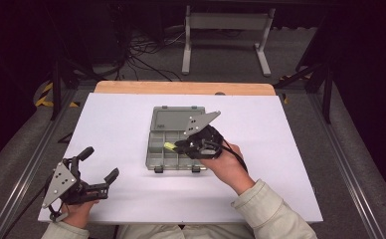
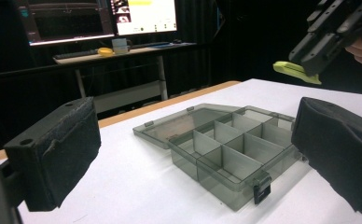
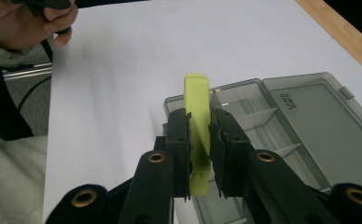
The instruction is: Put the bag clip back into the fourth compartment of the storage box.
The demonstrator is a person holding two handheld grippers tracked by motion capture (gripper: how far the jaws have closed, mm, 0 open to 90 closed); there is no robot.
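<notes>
From the high view, a white desk (image 1: 131, 114) carries a grey, see-through compartment box (image 1: 167, 149) near its middle, its lid folded flat open on the far side. The right gripper (image 1: 181, 147) hovers over the box's compartments, clamped on a small yellow-green clip (image 1: 169, 146). The left gripper (image 1: 99, 164) rests near the desk's front left corner, well apart from the box, jaws spread wide with nothing between them.

From the left gripper view, two padded black jaws stand far apart at either edge. Between them lies the compartment box (image 2: 226, 149), its dividers visible. Above it, at upper right, the right gripper (image 2: 309, 63) holds the yellow-green clip (image 2: 295, 71) in the air.

From the right gripper view, the two jaws pinch the yellow-green clip (image 3: 198, 135) upright between them, directly above the near-left corner of the box (image 3: 305, 121). The person's other hand (image 3: 25, 21) sits at upper left.
</notes>
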